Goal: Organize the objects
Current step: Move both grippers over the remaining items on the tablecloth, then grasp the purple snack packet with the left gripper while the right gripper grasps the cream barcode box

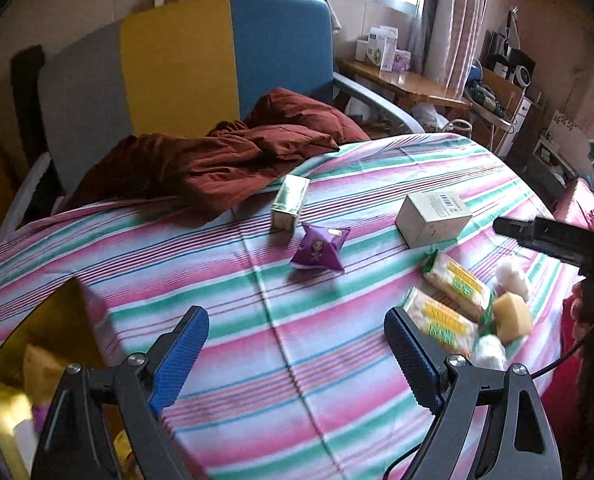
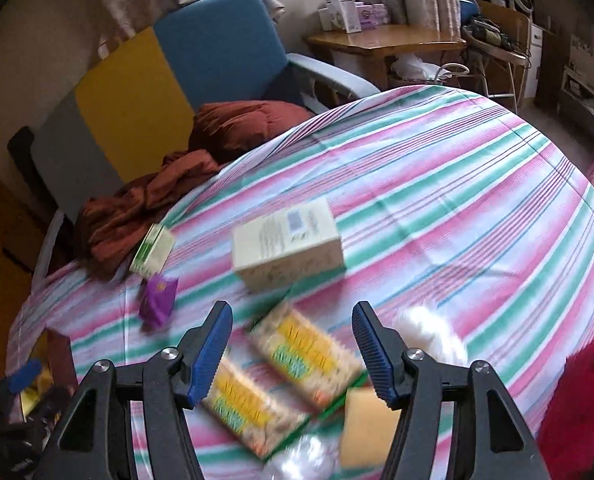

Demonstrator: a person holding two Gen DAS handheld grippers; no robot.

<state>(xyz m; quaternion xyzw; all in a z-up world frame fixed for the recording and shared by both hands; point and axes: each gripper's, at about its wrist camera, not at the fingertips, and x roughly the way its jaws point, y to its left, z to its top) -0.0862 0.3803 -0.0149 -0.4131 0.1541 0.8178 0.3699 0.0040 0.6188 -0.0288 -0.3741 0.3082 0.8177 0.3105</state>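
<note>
A: Listing stock on the bed (image 1: 337, 184), striped sheet: one pale carton (image 1: 433, 218) toward the far right edge; one slim green box (image 1: 290, 201) at the far side beside the rust-red blanket (image 1: 225, 156); one purple pouch (image 1: 322, 251) mid-bed; two snack packets (image 2: 303, 356) side by side, a yellow sponge block (image 2: 367, 428) and white cotton balls (image 2: 429, 336) bunched at the near right edge; a gold-lined box (image 1: 29, 344) at the near left corner, some items already inside.

B: Grippers?

A: Left gripper (image 1: 297, 356): jaws wide apart, nothing between them, over bare sheet; the packets lie just right of its right finger. Right gripper (image 2: 293, 354): jaws parted and widening, nothing pressed; it hangs above the two packets, the upper packet showing between the fingers, the sponge under the right one.

B: Advice for the step in hand?

A: Judged a pick from the near-right pile; take one packet only, across its short width; come down straight so the neighbour and the sponge stay put; close gently, the wrapper looks soft; frames are blurred, so exact contact cannot be told.
</note>
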